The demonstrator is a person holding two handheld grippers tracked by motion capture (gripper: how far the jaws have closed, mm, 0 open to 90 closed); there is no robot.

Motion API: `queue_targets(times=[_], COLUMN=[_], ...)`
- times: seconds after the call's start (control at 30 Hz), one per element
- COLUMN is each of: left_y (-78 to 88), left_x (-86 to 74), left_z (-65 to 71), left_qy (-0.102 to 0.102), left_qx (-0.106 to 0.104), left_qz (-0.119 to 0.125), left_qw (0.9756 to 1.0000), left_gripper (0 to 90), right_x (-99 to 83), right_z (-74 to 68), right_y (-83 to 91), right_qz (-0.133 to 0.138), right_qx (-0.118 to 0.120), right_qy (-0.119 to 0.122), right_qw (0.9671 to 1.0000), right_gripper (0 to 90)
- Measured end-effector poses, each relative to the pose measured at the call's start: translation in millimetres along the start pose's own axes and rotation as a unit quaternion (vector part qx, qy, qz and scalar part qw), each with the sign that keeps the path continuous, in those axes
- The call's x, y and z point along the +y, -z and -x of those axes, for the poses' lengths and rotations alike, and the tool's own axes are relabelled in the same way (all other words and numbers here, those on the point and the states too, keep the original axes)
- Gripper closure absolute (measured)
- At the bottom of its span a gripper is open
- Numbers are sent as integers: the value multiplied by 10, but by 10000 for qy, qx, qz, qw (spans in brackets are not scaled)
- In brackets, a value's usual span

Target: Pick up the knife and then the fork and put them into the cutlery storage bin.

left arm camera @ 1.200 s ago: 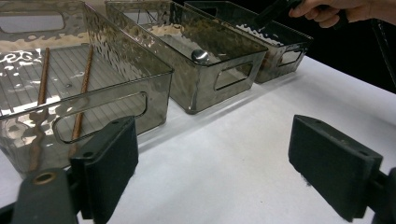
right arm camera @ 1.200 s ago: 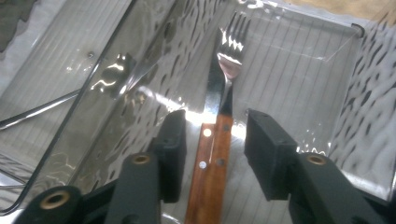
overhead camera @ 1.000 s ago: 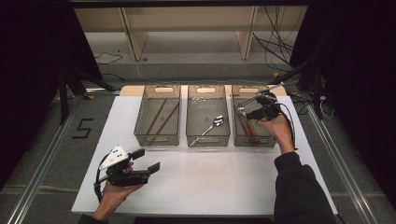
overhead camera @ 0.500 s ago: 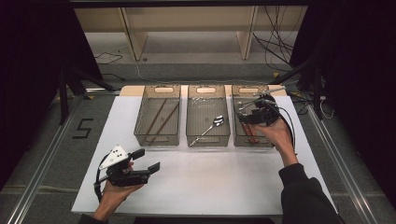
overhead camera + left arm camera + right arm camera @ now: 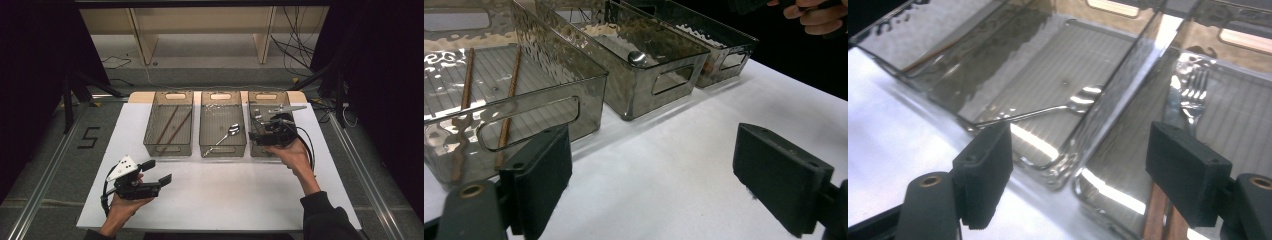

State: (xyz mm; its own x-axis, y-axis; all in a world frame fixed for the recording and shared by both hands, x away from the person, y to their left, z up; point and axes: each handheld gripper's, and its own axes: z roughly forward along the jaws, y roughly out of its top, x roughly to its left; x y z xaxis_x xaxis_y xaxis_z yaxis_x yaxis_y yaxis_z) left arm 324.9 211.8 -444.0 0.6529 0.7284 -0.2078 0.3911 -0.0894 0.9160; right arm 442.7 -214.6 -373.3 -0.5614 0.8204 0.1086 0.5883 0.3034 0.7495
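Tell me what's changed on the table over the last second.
The right tool has drawn back from deep over the right bin toward its near end. Its jaws have just been opening and nothing is between them; a fork with a wooden handle lies in that bin below. The left tool, open over the table, the spoon and the chopsticks stayed put.

The right gripper [image 5: 262,131] hides much of the right bin [image 5: 255,100] in the high view. In the right gripper view the fork [image 5: 1193,85] handle is cut off behind a jaw, and the bottom edge crops the wooden handles [image 5: 1160,220].
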Motion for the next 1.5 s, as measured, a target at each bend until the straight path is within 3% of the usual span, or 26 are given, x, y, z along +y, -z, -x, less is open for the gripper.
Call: queue_targets(times=[0.5,1.0,1.5], left_y=[-1,-3,-15], left_x=[0,-1,-2], left_z=[-6,-4,5], left_qy=[-7,-23,-22], left_qx=[-33,-69,-129], left_qz=[-44,-84,-122], left_qw=[10000,9999,9998], left_gripper=[155,155,155], right_x=[-266,-526,-909], right_z=[-234,-398,-485], right_y=[164,224,328], right_qz=[426,710,990], right_qx=[254,517,610], right_qy=[96,144,137], right_qw=[9987,9960,9931], right_gripper=[261,234,215])
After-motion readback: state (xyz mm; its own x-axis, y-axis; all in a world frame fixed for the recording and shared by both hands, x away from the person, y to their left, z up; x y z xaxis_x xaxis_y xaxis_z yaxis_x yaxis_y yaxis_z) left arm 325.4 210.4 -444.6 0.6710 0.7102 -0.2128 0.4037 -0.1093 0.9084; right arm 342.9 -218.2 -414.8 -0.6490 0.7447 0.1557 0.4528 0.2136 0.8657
